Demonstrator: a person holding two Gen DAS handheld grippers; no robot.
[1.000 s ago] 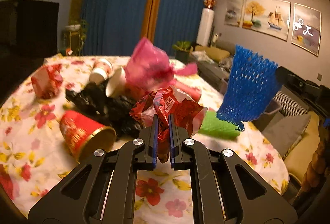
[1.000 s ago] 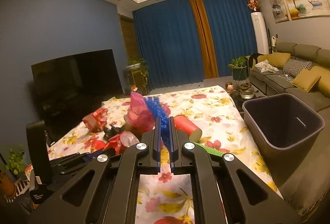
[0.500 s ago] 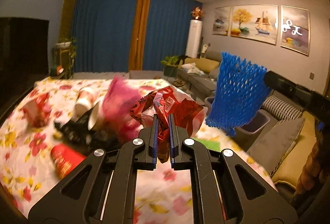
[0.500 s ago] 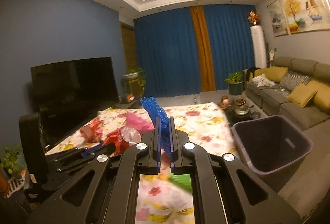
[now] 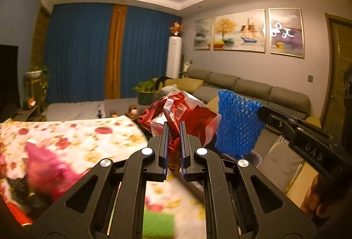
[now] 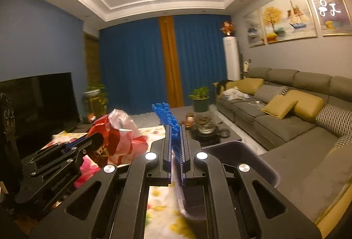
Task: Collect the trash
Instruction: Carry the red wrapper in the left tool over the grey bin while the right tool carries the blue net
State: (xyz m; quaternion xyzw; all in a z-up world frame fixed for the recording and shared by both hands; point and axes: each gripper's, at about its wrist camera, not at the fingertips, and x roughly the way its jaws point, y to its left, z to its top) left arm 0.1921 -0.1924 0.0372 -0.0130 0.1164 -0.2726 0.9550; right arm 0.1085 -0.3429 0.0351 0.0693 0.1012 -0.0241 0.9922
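- My left gripper (image 5: 173,148) pinches a crumpled red wrapper (image 5: 176,115); my right gripper (image 6: 176,150) is clamped on blue foam netting (image 6: 167,120).
- Both pieces are in the air, in transit; I judge the next move is to centre them over the dark bin (image 6: 242,157) just ahead and release.
- The floral tablecloth (image 5: 88,135) carries more litter.
- Beyond are the grey sofa (image 6: 286,120) and blue curtains (image 6: 136,67).

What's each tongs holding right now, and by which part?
Left tongs: crumpled red wrapper, pinched at its lower end. Right tongs: blue foam net, clamped at its lower edge.
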